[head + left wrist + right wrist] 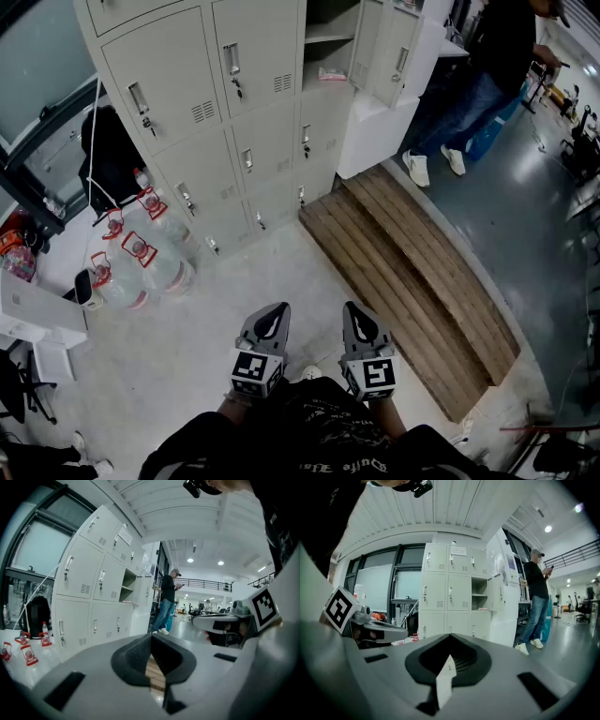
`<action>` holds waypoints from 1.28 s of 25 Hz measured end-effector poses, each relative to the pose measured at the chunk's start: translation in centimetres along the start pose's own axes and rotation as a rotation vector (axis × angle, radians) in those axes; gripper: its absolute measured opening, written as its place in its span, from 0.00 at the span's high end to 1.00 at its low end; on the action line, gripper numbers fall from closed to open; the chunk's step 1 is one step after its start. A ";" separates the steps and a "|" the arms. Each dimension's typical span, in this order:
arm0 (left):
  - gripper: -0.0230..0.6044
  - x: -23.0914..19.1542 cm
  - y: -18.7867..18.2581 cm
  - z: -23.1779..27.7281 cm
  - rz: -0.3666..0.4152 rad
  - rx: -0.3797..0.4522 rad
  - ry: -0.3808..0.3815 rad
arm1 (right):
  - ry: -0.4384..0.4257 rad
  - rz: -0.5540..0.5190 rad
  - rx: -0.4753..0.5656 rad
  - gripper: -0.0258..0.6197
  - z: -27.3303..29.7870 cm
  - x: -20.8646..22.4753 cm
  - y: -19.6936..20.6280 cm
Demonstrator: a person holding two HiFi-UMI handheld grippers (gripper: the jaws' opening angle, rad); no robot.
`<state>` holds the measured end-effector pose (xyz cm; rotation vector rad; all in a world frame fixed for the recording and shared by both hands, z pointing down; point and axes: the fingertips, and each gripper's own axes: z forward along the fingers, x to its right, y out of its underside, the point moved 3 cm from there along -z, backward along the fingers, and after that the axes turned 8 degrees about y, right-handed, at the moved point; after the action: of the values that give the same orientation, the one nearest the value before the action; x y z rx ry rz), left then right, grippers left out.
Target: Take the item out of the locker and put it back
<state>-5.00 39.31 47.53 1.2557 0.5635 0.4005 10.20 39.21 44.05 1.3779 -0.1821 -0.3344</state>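
Note:
The grey locker bank (234,122) stands ahead of me, a few steps away. One upper compartment (328,42) is open, its door (394,47) swung to the right. A small flat pinkish item (330,73) lies on its shelf; in the right gripper view the same open compartment (479,595) shows that item (483,608) as a thin strip. My left gripper (270,319) and right gripper (357,319) are held low and close to my body, side by side, far from the locker. Both are shut with nothing held.
Several large water bottles with red caps (141,262) and a black backpack (112,155) sit left of the lockers. A wooden platform (412,272) runs diagonally on the right. A person in jeans (478,84) stands beyond a white cabinet (375,131).

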 end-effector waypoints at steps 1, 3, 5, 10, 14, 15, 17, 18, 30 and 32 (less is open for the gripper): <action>0.95 -0.3 0.0 0.1 -0.002 0.011 0.006 | 0.004 -0.003 -0.001 0.96 0.2 -0.1 0.0; 0.95 -0.8 -0.1 0.2 -0.008 0.025 0.015 | 0.012 -0.008 -0.004 0.96 0.6 -0.3 0.1; 0.95 -1.5 -0.3 0.2 -0.013 0.029 0.017 | 0.021 -0.011 -0.006 0.96 1.1 -0.6 0.0; 0.95 -2.9 -1.0 0.7 0.001 0.040 0.043 | 0.078 0.014 -0.019 0.96 2.3 -0.5 -0.1; 0.95 -4.9 -1.1 0.5 -0.014 0.045 0.068 | 0.109 0.046 0.004 0.95 3.3 -1.3 -0.5; 0.95 -5.4 -1.1 0.5 -0.016 0.046 0.075 | 0.112 0.040 0.019 0.95 3.6 -1.7 -0.7; 0.95 -6.4 -1.0 0.7 -0.013 0.044 0.087 | 0.125 0.033 0.029 0.95 4.1 -2.2 -0.7; 0.95 -6.8 -1.2 0.8 -0.008 0.048 0.093 | 0.132 0.034 0.025 0.95 4.2 -2.5 -0.5; 0.95 -10.5 -0.8 4.2 0.000 0.017 0.059 | 0.101 0.067 -0.019 0.95 9.6 -1.8 1.0; 0.95 -11.2 -0.8 5.6 -0.010 0.003 0.034 | 0.085 0.048 -0.024 0.95 11.2 -0.4 1.1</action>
<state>-10.61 28.35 49.89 1.2508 0.5996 0.4135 6.33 29.10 47.22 1.3590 -0.1405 -0.2369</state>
